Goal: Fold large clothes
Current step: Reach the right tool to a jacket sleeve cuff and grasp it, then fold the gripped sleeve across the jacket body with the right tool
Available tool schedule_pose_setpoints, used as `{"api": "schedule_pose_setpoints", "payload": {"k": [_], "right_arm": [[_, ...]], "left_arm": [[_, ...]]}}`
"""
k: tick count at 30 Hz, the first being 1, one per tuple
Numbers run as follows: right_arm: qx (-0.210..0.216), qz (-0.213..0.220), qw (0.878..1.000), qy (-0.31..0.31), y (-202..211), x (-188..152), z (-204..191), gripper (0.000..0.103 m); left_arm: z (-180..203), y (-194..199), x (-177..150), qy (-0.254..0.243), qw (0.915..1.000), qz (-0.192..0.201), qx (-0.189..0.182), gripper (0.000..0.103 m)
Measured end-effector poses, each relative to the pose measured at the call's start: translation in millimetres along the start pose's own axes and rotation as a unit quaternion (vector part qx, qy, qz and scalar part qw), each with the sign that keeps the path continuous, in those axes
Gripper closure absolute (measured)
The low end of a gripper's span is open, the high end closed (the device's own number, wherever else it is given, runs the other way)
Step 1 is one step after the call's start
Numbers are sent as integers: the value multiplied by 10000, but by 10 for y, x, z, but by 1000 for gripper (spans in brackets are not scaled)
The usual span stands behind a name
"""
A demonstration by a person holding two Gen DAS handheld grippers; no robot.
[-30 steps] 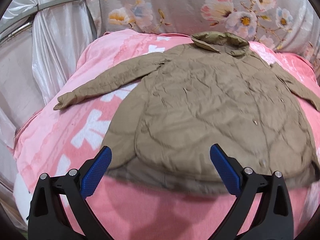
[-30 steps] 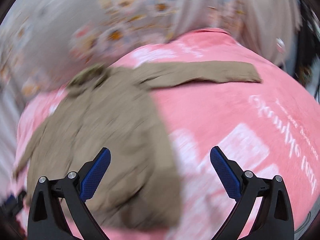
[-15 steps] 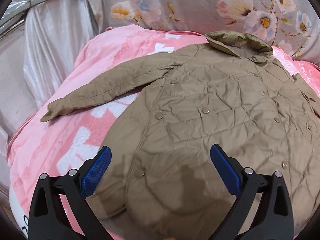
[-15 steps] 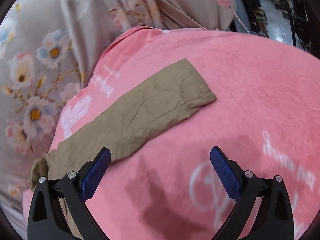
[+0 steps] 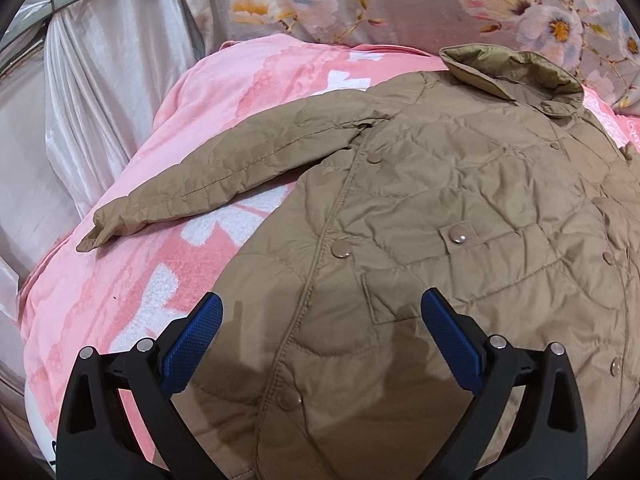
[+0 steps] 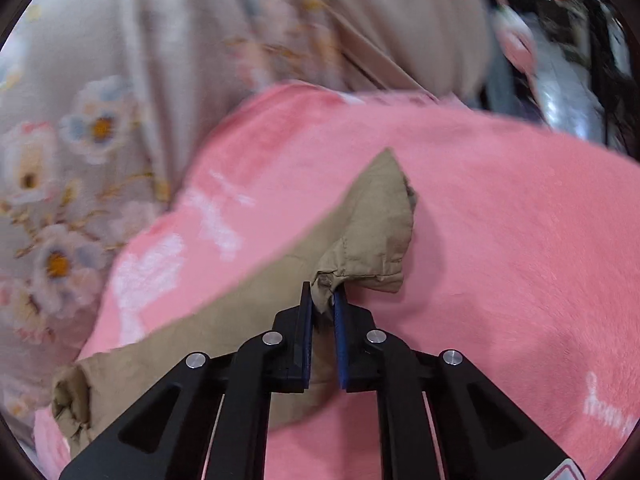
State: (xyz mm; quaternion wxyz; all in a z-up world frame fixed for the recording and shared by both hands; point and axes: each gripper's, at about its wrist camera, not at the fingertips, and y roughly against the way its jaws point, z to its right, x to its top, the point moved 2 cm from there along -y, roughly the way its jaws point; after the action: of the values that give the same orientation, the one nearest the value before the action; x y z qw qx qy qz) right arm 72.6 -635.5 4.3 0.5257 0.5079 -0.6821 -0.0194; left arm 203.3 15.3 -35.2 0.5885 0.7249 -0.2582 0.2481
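Right gripper (image 6: 321, 304), wide a second ago, is closing on jacket (image 5: 440, 220) cuff (image 6: 372, 240); left gripper (image 5: 320, 332) open. Sleeve fold can begin.

My left view is sharp and evenly lit — soft indoor light from above, with my fingers' shadows falling dark on the jacket (image 5: 460, 208) just ahead. My right view is smeared by motion blur — the floral curtain (image 6: 92, 132) and far background swim. Both pictures bow at the edges into a black fisheye rim.
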Motion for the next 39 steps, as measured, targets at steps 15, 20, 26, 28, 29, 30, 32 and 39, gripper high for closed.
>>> {"api": "schedule_pose_setpoints", "payload": {"k": [15,20,26,28,29,30,32,39], "right_arm": [[2814,-1003,8943,3332,962,-1916,-3346,96],[2894,-1559,8678,3726,901,-2647,-3642,96],[2821,-2083,8428,4084,805,-3279,-3794,96],[2796,-2216,8360,4169,786,-3428,-3818,95],[2770,-2261,8333,4217,780,-3500,-3835,95],[2755,-2289,8311,4255,776,-3550,-3831,95],[2724,-2352,8266,4328,776,-3639,-3830,95],[2626,-2371,8091,4692,839,-3794,-3794,84]], "left_arm": [[-327,-11,68,343,9994,-56,-63,6],[-519,-87,28,449,9989,-95,6,6],[-696,-191,-27,649,9977,-200,-35,6],[-738,-225,-35,688,9973,-229,-57,6],[-753,-236,-40,703,9972,-239,-68,6],[-767,-248,-43,716,9971,-248,-78,6],[-791,-269,-49,752,9968,-265,-110,6],[-795,-243,73,888,9938,-266,-613,6]]}}
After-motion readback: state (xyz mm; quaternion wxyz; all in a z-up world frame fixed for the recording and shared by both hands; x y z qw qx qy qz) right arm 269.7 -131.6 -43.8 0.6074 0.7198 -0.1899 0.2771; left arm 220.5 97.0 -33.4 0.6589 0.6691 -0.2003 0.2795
